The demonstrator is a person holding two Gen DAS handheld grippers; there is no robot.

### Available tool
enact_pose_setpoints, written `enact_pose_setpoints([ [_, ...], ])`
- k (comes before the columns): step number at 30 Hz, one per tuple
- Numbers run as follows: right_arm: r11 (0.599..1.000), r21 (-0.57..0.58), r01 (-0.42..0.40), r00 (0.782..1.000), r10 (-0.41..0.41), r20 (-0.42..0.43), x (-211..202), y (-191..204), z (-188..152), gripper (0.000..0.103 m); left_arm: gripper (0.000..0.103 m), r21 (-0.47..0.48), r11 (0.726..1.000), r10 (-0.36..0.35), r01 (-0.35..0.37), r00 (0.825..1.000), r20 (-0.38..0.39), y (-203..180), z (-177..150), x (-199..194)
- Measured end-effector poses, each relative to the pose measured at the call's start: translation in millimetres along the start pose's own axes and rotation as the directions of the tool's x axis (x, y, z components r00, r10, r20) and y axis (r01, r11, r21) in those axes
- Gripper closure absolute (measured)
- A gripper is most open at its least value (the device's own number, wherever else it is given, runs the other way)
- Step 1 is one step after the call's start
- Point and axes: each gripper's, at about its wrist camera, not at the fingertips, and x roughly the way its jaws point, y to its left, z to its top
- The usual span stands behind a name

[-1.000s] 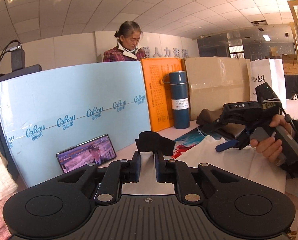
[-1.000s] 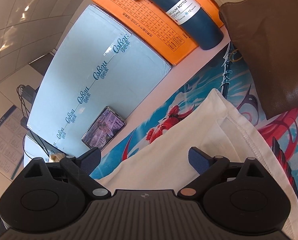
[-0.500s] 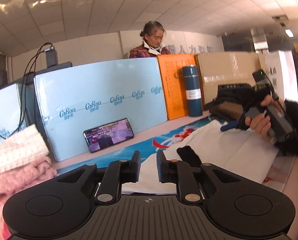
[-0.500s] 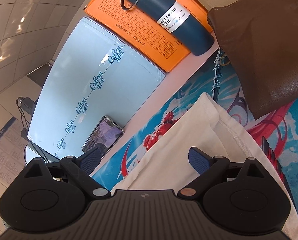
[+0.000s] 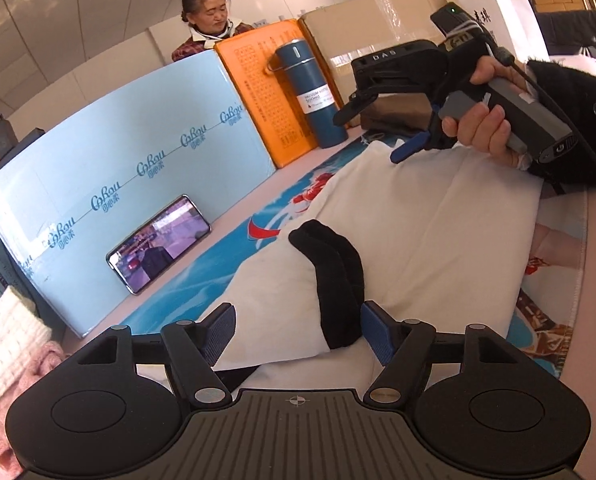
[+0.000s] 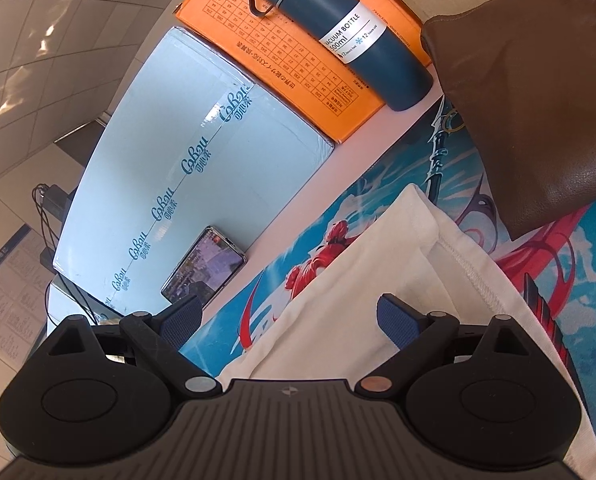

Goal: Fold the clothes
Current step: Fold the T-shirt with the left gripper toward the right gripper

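— White cotton, that is what we see first: the folded white garment (image 5: 430, 232) lies on the printed blue mat (image 5: 201, 280), with a black sock (image 5: 334, 280) draped over its near fold.

— And our left gripper (image 5: 298, 332)?

— Its jaws have just been opening; they stand apart, the sock and the fold between them, the pads not pressing on either.

— The right gripper (image 6: 289, 322)?

— Released too, jaws wide over the garment's edge, nothing grasped. Our right hand (image 5: 486, 120) holds it above the far side.

— Beyond that?

— A phone (image 5: 159, 242) leans on the pale blue board (image 5: 129, 136); a dark blue vacuum bottle (image 5: 310, 92) stands before the orange board (image 5: 257, 92); a brown bag (image 6: 538, 92) sits beside.
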Motion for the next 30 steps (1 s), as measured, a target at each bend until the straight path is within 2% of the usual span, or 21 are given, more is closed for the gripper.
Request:
enact_pose_setpoints([
  [4, 1.0, 0.002, -0.002, 1.0, 0.002, 0.001, -0.3, -0.3, -0.3, 0.008, 0.031, 0.077, 0.997, -0.001, 0.001, 1.0, -0.011, -8.4, 5.0, 8.0],
  [7, 1.0, 0.003, -0.001, 1.0, 0.001, 0.001, -0.2, -0.1, -0.2, 0.008, 0.034, 0.014, 0.999, -0.038, 0.038, 0.999, -0.005, 2.7, 8.0, 10.1],
  [9, 1.0, 0.004, -0.002, 1.0, 0.002, 0.001, -0.3, -0.2, -0.2, 0.008, 0.047, -0.028, 0.996, -0.086, 0.086, 0.996, -0.01, 10.2, 8.6, 11.6],
  [11, 1.0, 0.005, -0.003, 1.0, 0.003, 0.001, -0.1, -0.7, -0.2, 0.008, 0.051, -0.062, 0.992, -0.111, 0.11, 0.994, -0.009, 15.9, 9.7, 12.7],
  [15, 1.0, 0.004, -0.004, 1.0, 0.004, 0.0, 0.1, -0.6, -0.3, 0.008, 0.052, -0.089, 0.994, -0.071, 0.07, 0.997, -0.005, 22.7, 9.3, 12.2],
  [20, 1.0, 0.003, -0.004, 1.0, 0.004, -0.001, -0.4, -0.2, -0.2, 0.008, 0.05, -0.028, 0.999, -0.021, 0.02, 1.0, -0.021, 10.9, 10.3, 19.2],
  [24, 1.0, 0.003, -0.005, 1.0, 0.005, -0.001, -0.8, 0.0, -0.4, 0.008, 0.051, 0.01, 1.0, -0.029, 0.03, 0.999, -0.035, -2.3, 17.2, 32.2],
  [27, 1.0, 0.003, -0.006, 1.0, 0.006, -0.001, -1.0, 0.3, -0.6, 0.008, 0.05, 0.054, 0.999, 0.005, -0.002, 0.998, -0.055, -9.3, 22.5, 43.5],
  [29, 1.0, 0.005, -0.008, 1.0, 0.008, -0.002, -1.2, 0.0, -0.4, 0.008, 0.054, 0.054, 0.998, 0.041, -0.038, 0.997, -0.072, -8.0, 24.9, 48.8],
  [30, 1.0, 0.006, -0.009, 1.0, 0.009, -0.002, -1.3, -0.1, -0.3, 0.008, 0.061, 0.042, 0.998, 0.057, -0.054, 0.995, -0.079, -5.6, 25.9, 50.2],
])
